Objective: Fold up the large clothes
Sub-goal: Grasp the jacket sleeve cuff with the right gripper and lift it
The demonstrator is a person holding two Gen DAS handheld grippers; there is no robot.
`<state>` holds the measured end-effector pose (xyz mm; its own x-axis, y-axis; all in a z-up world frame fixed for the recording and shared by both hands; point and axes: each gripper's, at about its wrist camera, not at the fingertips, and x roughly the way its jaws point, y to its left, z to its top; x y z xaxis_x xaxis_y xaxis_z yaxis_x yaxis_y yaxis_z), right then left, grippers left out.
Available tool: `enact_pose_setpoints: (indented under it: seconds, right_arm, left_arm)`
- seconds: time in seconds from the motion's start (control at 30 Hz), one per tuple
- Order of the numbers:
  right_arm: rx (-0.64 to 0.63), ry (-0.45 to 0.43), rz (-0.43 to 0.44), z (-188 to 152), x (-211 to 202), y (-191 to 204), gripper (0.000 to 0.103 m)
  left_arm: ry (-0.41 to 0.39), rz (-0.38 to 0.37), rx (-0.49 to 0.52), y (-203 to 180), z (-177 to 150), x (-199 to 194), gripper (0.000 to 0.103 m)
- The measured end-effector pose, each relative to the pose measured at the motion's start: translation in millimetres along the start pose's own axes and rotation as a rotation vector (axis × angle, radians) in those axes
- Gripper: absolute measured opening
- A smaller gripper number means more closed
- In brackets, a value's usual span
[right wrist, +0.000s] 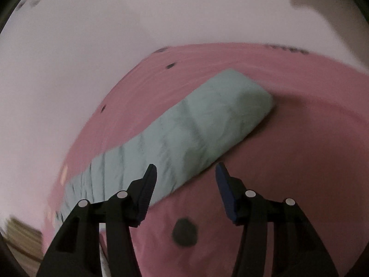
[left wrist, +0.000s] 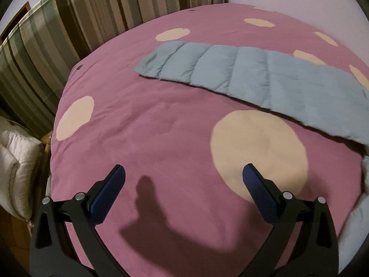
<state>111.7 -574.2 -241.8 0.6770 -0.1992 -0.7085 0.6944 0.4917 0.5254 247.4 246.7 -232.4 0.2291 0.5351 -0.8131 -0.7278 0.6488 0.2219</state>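
Both grippers (left wrist: pixel 183 173) (right wrist: pixel 185 169) angled down, jaws apart, above bedspread (left wrist: pixel 143 120).

The garment (left wrist: pixel 265 78) is a pale blue-grey quilted piece, puffy, stitched across into padded panels. It lies flat as a long narrow band, folded lengthwise, on the pink bed cover (left wrist: pixel 143 120) with cream spots. In the left wrist view it stretches well ahead of the wide-apart jaws, slanting from its squared end at upper left down to the right edge, apart from both jaw tips. In the right wrist view the same band (right wrist: pixel 196 129) runs diagonally from a rounded, thick end at upper right down to the lower left, passing behind the left jaw's tip, its near edge ahead of the gap between the jaws. Nothing lies between either pair.
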Motion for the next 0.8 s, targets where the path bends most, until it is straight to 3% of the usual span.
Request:
enact_pose_setpoints:
  seconds: [0.13, 0.53, 0.7, 0.8]
  right_arm:
    - [0.133, 0.022, 0.037, 10, 16, -27, 0.054]
    - [0.3, -0.032, 0.109, 22, 21, -47, 0.054]
    - [0.411, -0.098, 0.134, 22, 12, -72, 0.054]
    - [0.402, -0.119, 0.118, 34, 19, -71, 0.053]
  left_arm:
    - [0.007, -0.005, -0.026, 2, 1, 7, 0.101]
    - [-0.017, -0.005, -0.044, 0, -3, 8, 0.101]
    - [-0.011, -0.017, -0.053, 1, -3, 10, 0.101]
    - [-0.013, -0.014, -0.051, 3, -2, 11, 0.101]
